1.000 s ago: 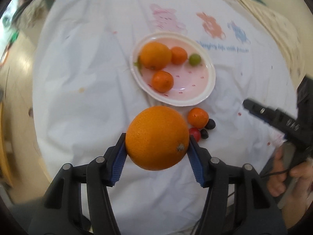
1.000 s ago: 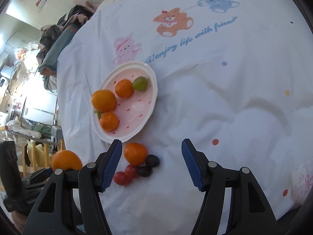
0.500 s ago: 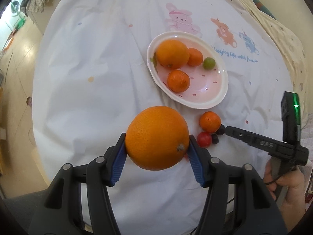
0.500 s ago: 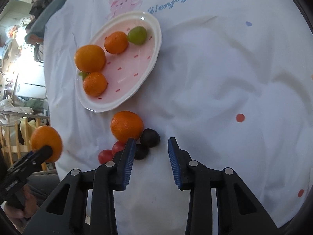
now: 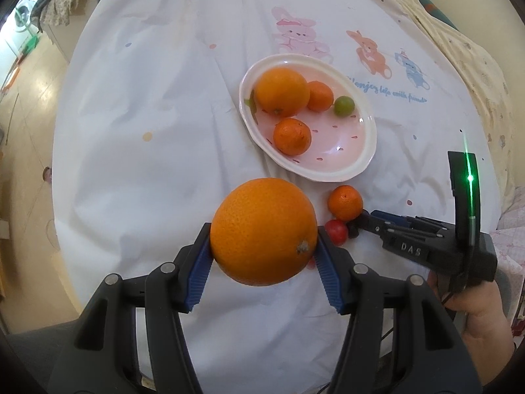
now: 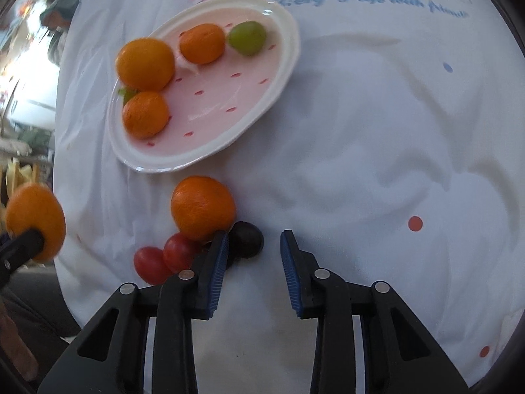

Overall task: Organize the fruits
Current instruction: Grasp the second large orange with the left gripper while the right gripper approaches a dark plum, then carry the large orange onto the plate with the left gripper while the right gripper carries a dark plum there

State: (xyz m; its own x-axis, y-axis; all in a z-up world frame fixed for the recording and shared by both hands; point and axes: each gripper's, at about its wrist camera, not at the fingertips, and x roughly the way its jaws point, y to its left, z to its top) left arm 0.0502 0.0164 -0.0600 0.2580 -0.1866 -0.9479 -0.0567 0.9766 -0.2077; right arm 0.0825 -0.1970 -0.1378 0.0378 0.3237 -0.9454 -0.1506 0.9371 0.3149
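My left gripper (image 5: 264, 251) is shut on a large orange (image 5: 263, 231) and holds it above the tablecloth, near side of the pink oval plate (image 5: 357, 164). The plate holds a big orange (image 5: 282, 92), two mandarins (image 5: 292, 136) and a green grape (image 5: 344, 105). My right gripper (image 6: 254, 256) is open, low over the cloth, with a dark grape (image 6: 247, 238) just ahead of its left finger. A loose mandarin (image 6: 203, 208) and two red grapes (image 6: 165, 257) lie beside it. The right gripper also shows in the left wrist view (image 5: 367, 221).
A white tablecloth with cartoon animals (image 5: 297, 34) and blue lettering covers the round table. The table's left edge drops to a wooden floor (image 5: 23, 105). Furniture and clutter (image 6: 29, 75) stand beyond the table's left side.
My right gripper has moved down and forward to the loose fruits, and its jaws have narrowed. My left gripper has stayed shut on the large orange and shifted a little left of the plate.
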